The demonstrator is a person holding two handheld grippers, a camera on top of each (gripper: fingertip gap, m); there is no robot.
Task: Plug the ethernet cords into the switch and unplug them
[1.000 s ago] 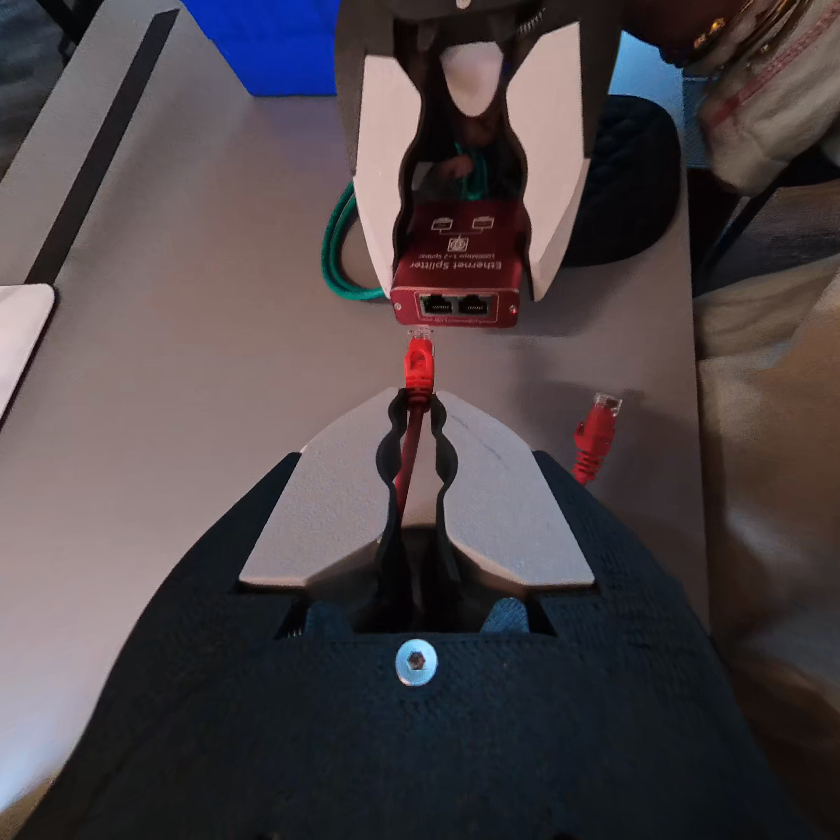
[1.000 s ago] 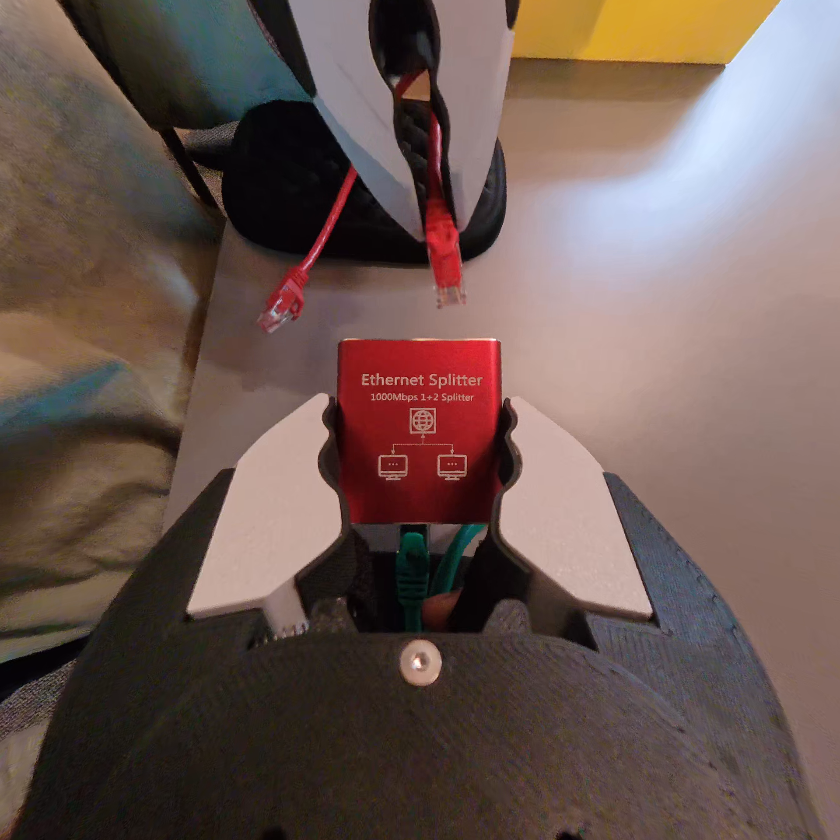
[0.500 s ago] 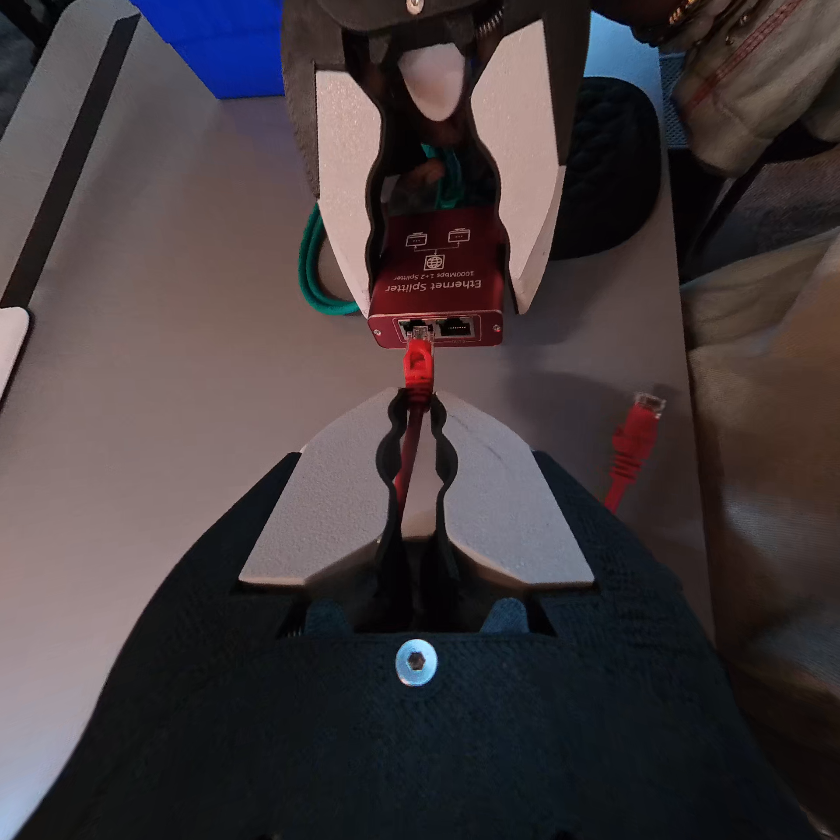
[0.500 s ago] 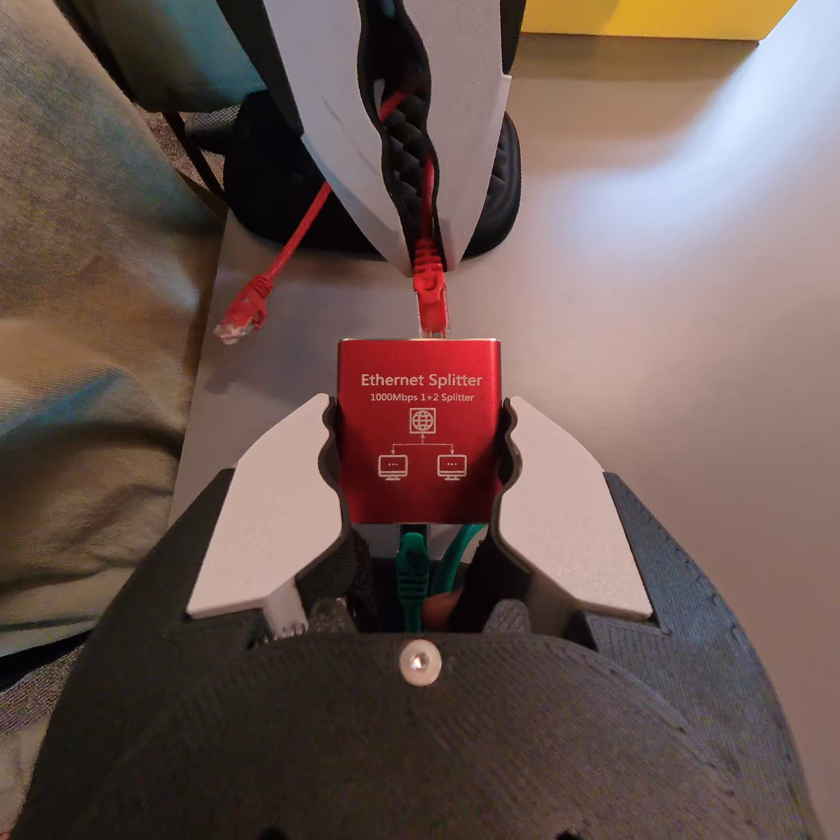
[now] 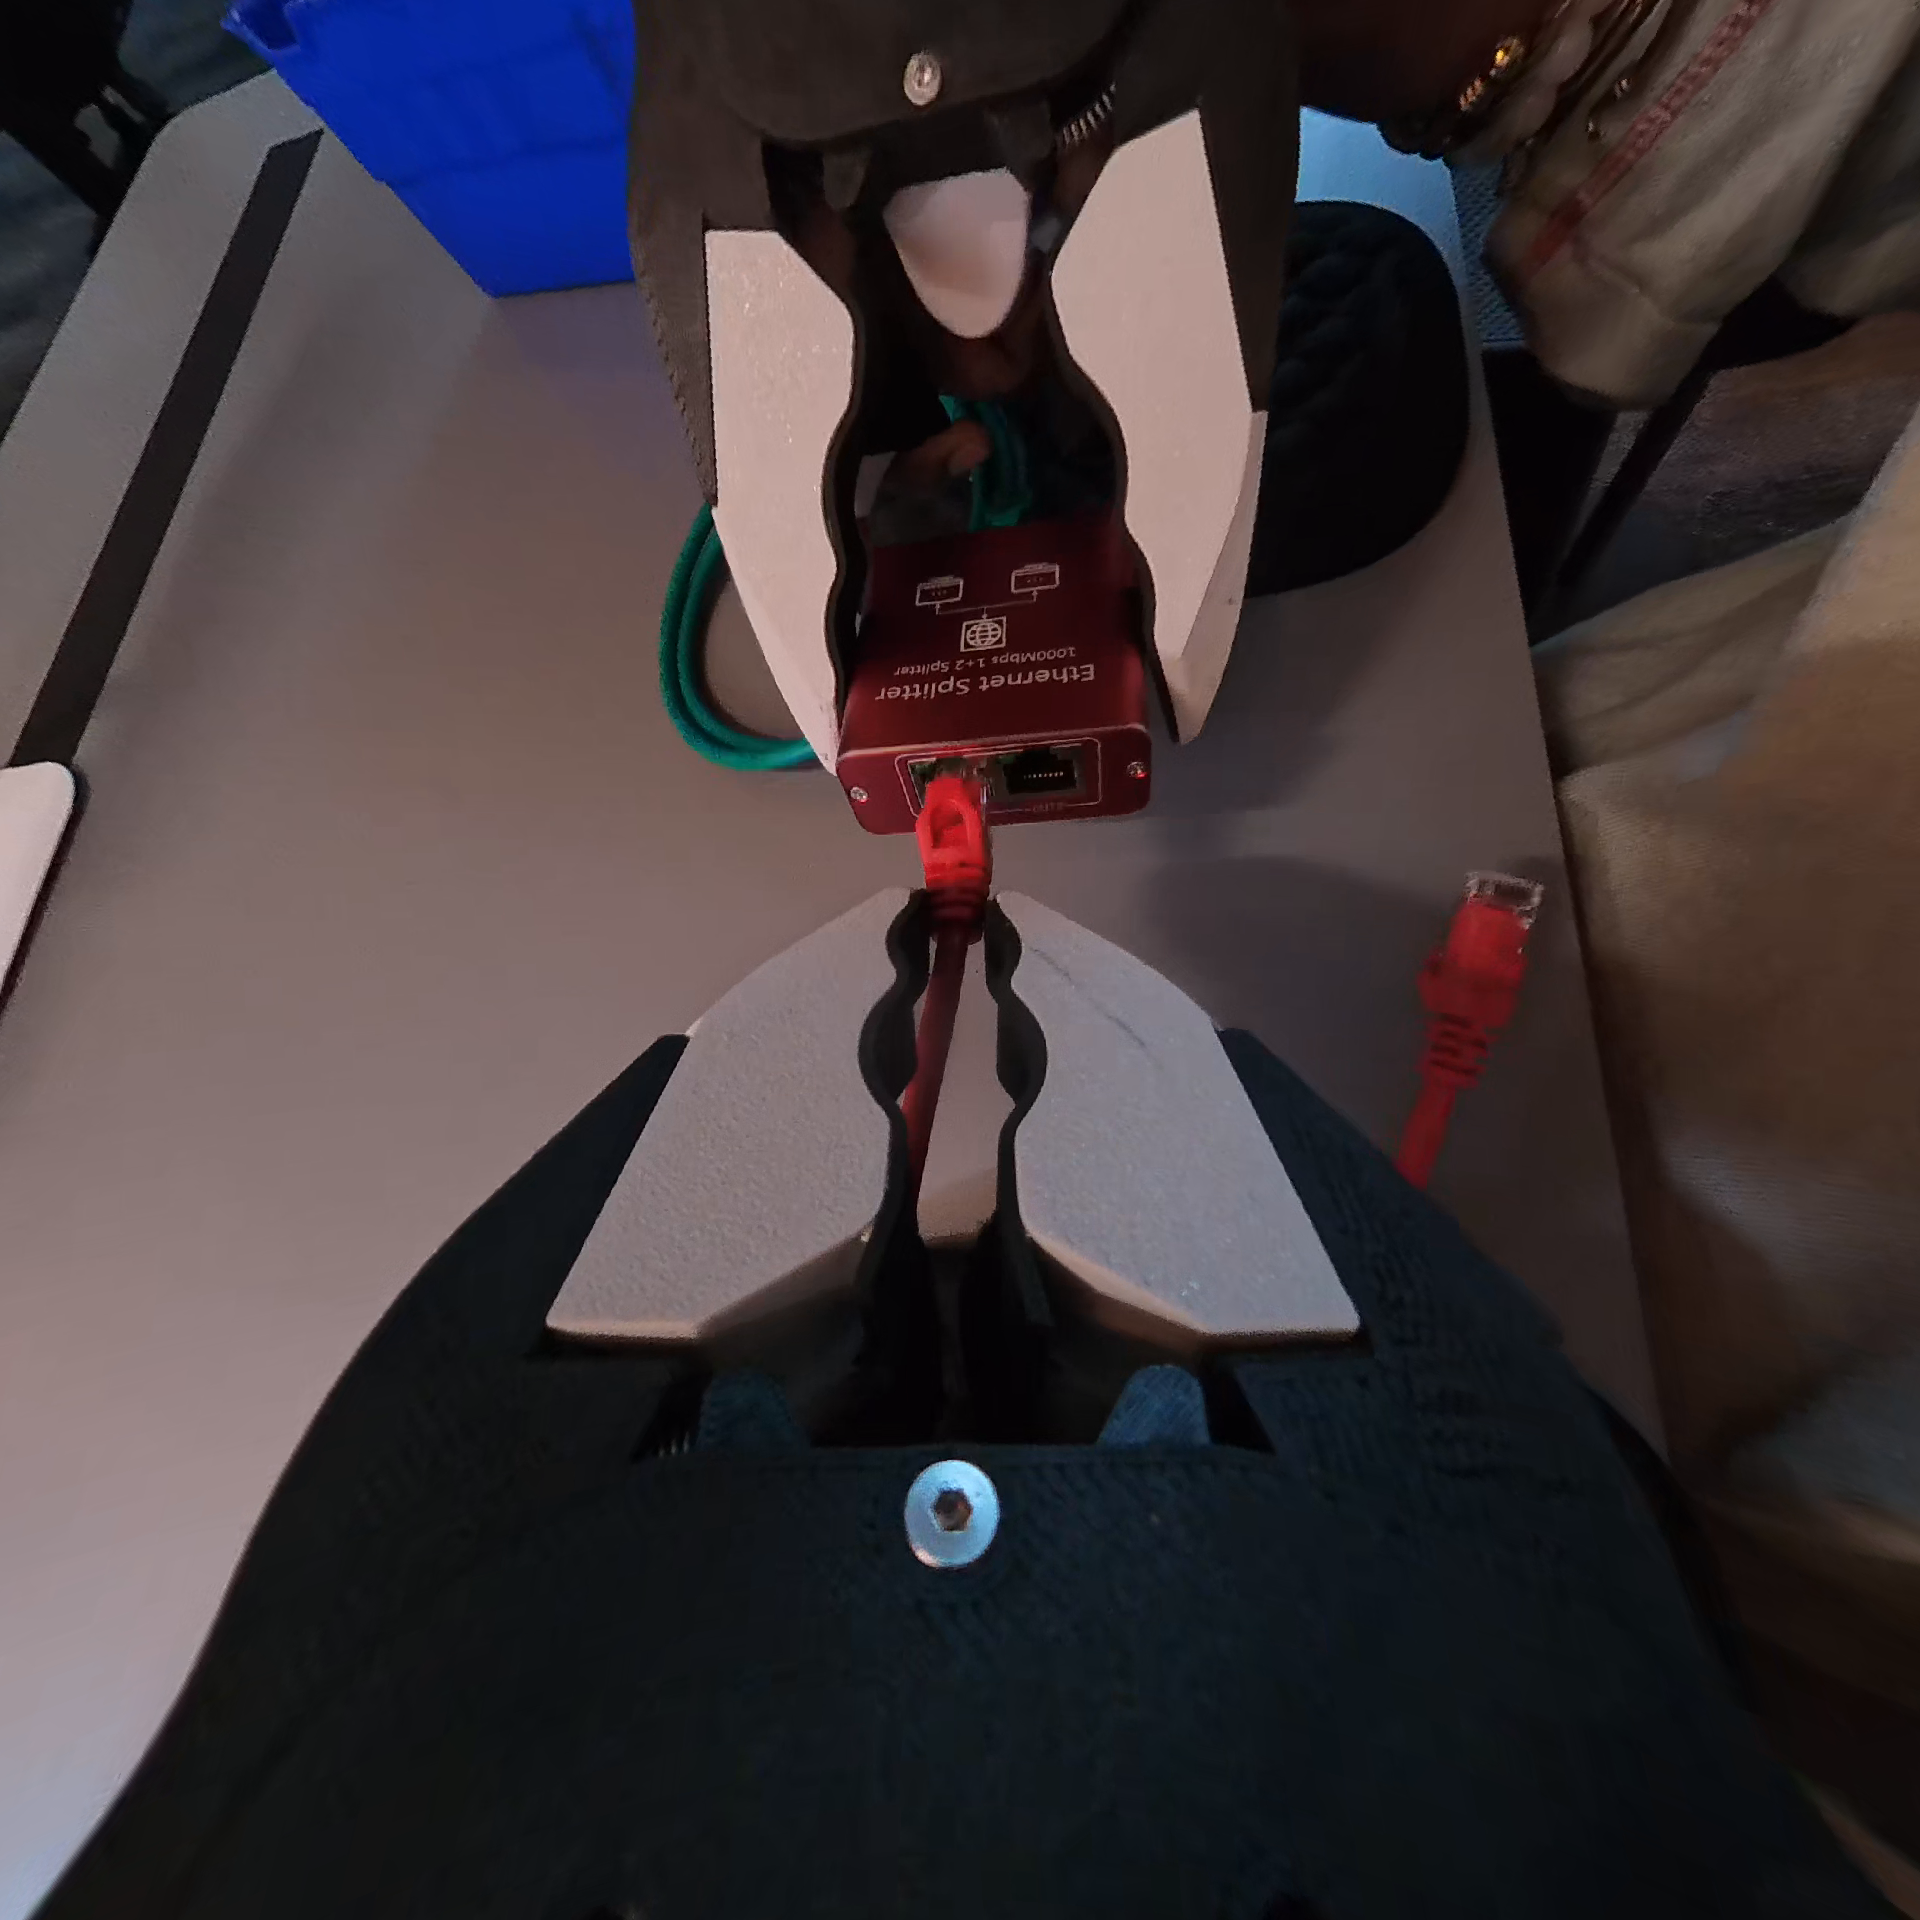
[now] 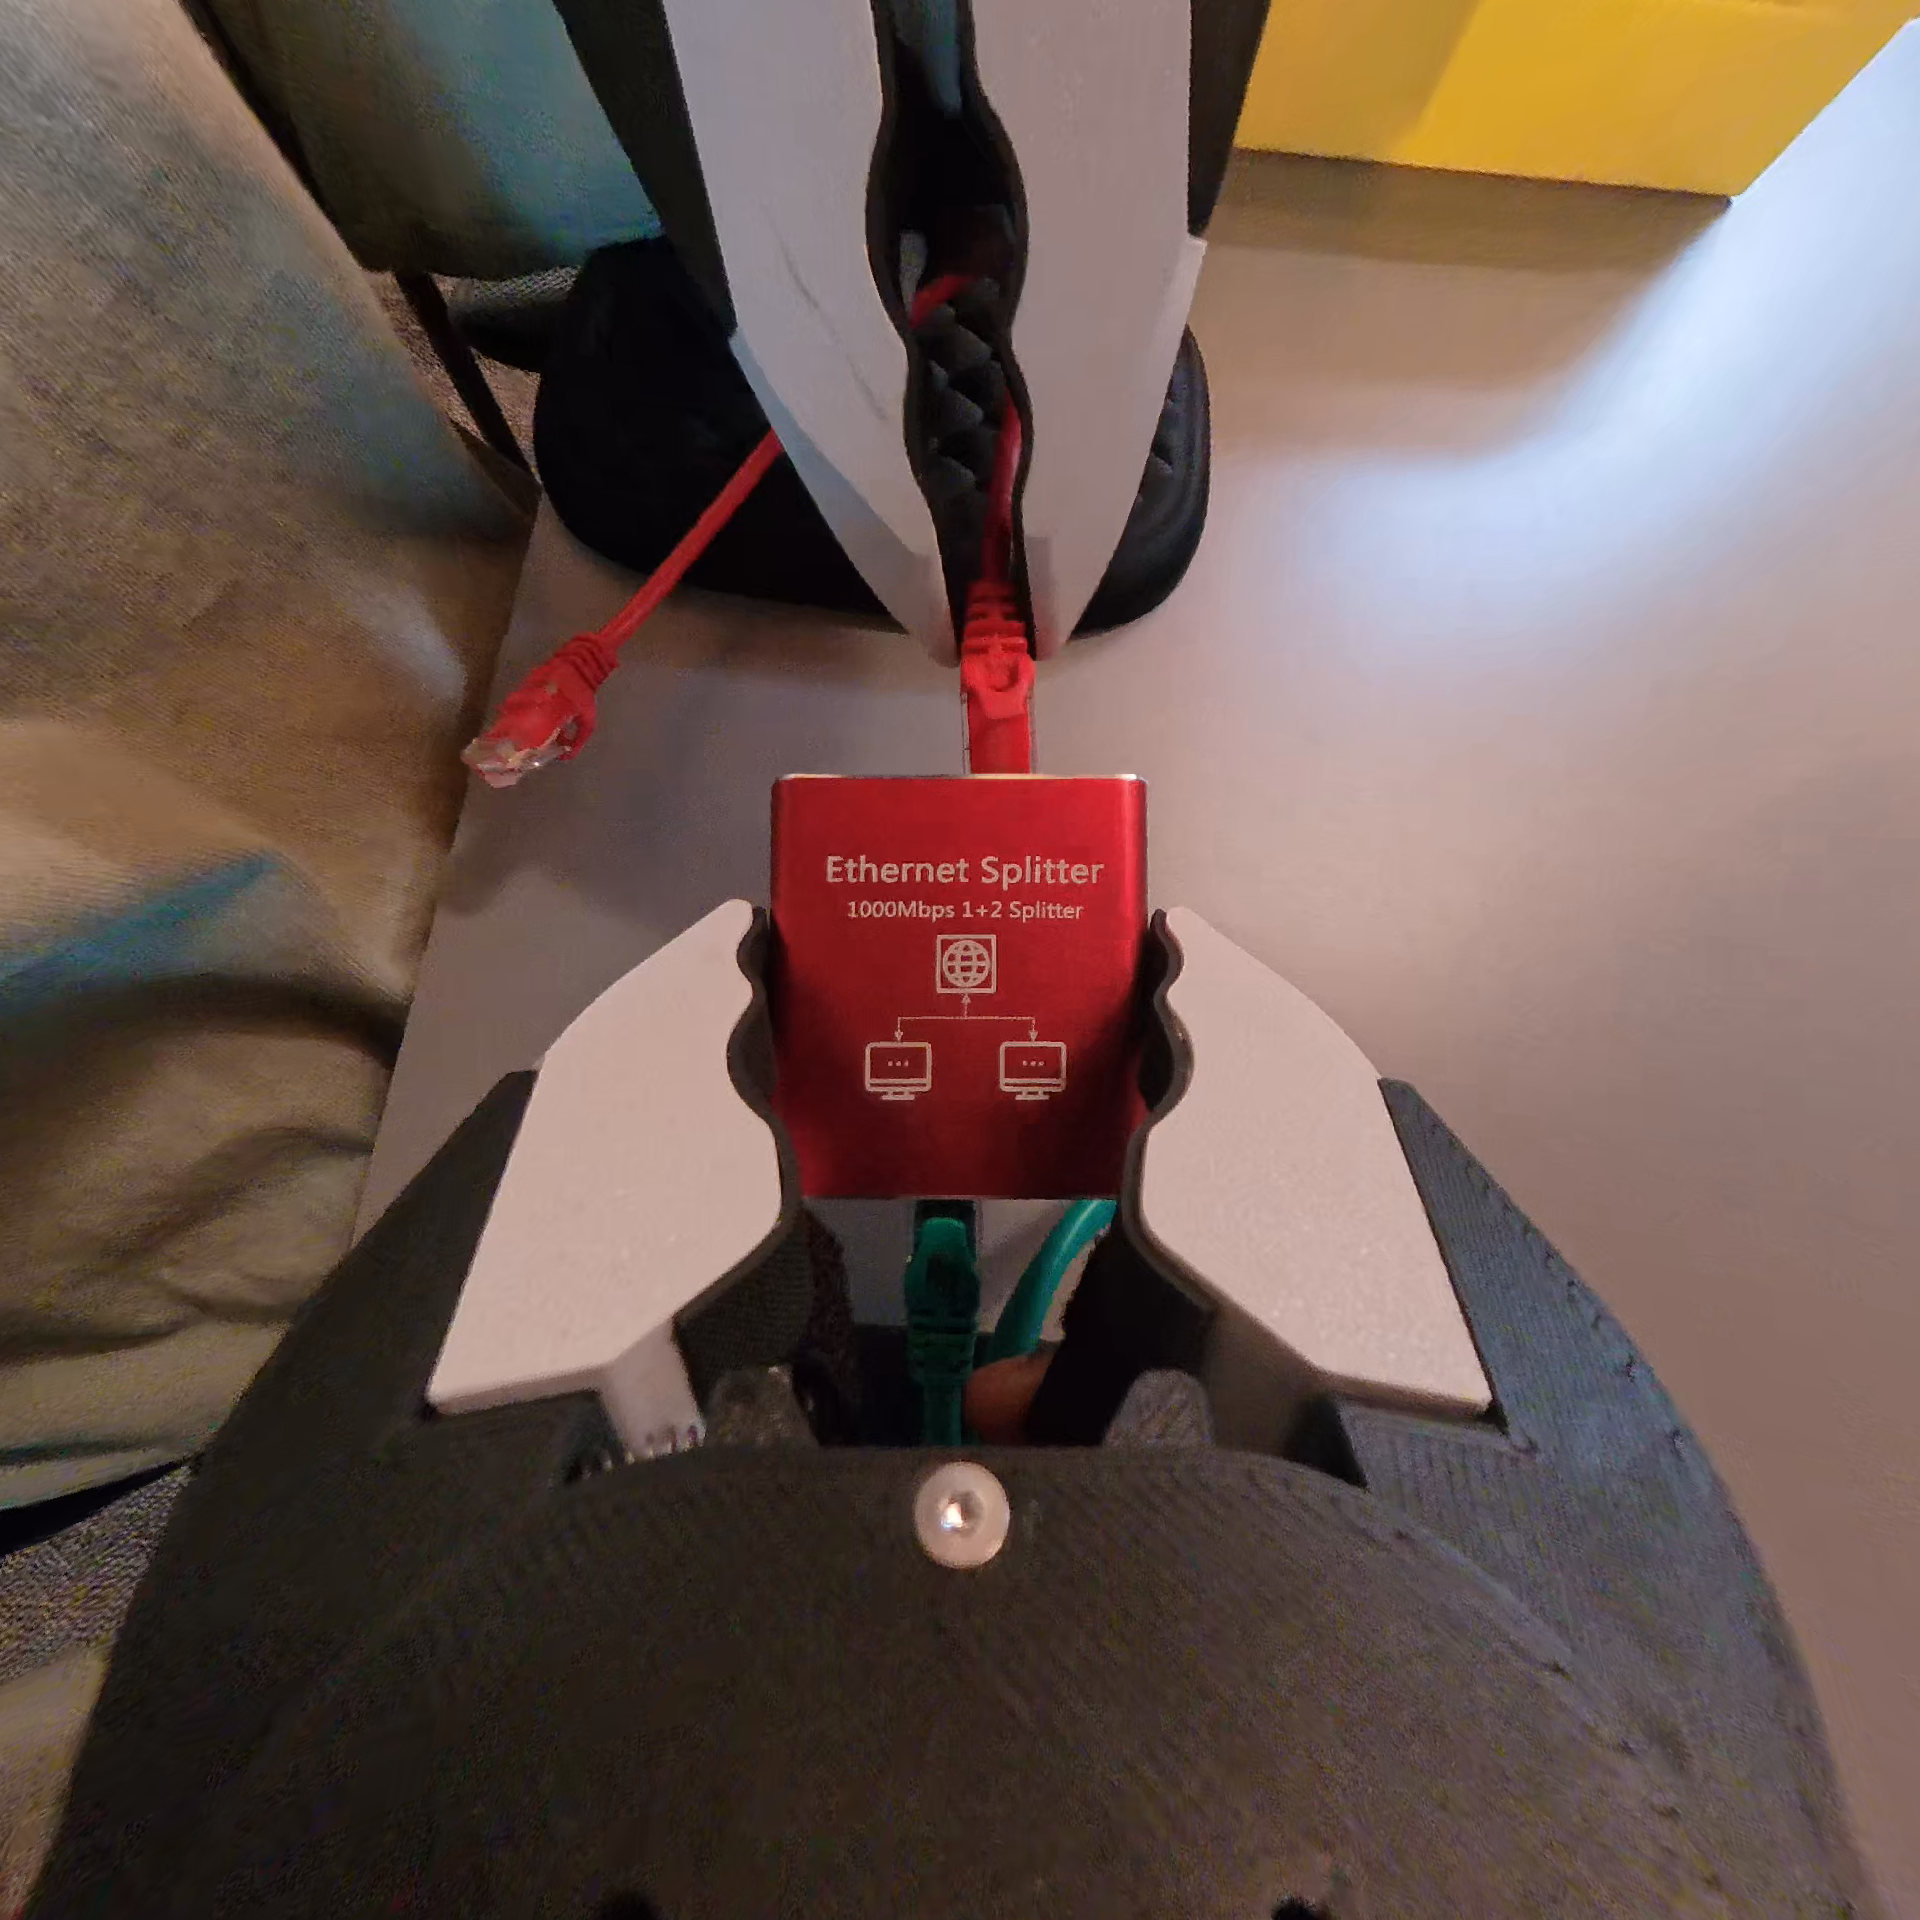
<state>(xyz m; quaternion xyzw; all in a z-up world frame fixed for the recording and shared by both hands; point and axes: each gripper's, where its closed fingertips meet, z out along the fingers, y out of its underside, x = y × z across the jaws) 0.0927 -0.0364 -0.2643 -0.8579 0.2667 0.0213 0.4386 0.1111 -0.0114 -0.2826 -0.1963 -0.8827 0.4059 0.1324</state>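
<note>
Near the table (image 5: 364, 727) edge, my right gripper (image 6: 961, 1023) clamps the switch (image 6: 961, 997); my left gripper (image 5: 951, 914) pinches the plugged red cord (image 5: 951, 842), open tabletop beside.

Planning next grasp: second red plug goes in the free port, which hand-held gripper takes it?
Left, probably: it faces the free port, loose plug beside it. It must first release the seated plug. Right clamps the switch.

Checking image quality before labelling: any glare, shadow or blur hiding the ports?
Left wrist view: dim and bluish, but the red switch and red plug stay sharp; frame edges bend. Right wrist view: warmer, soft glare on the table; ports face away.
</note>
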